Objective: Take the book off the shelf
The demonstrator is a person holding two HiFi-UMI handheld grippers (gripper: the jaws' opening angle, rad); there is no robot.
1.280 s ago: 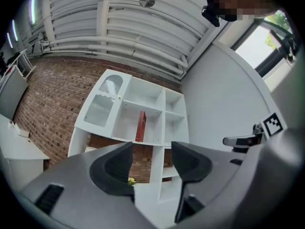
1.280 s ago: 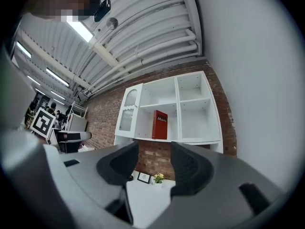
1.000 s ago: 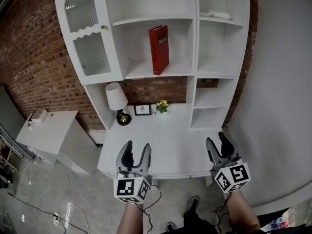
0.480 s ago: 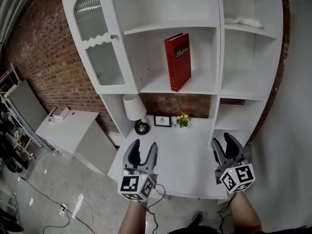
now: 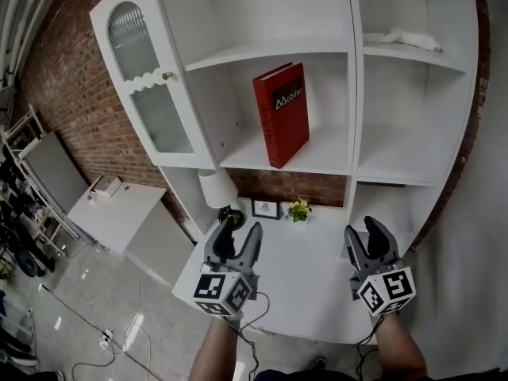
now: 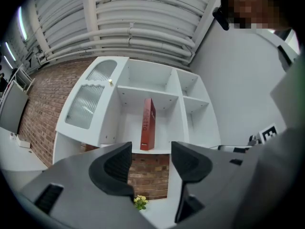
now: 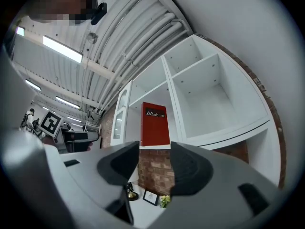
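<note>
Right, I'm holding both grippers out ahead of me over the white desk top, forearms side by side and jaws tilting up toward the shelving. My left gripper is standing with its jaws wide apart and nothing between them. My right gripper is doing the same, jaws parted and empty. The red book is standing upright on the middle shelf, above and well beyond both sets of jaws. It is lining up just over the gap of my left jaws, and up and to the left of my right ones. Nothing is touching it.

Just beyond my left jaws a white-shaded lamp is sitting on the desk, partly overlapping that gripper's tips in the head view. A small picture frame and a pot of yellow flowers are standing between my two grippers and further back, under the book's shelf. A glass cabinet door is hanging up to the left of my left jaws.
</note>
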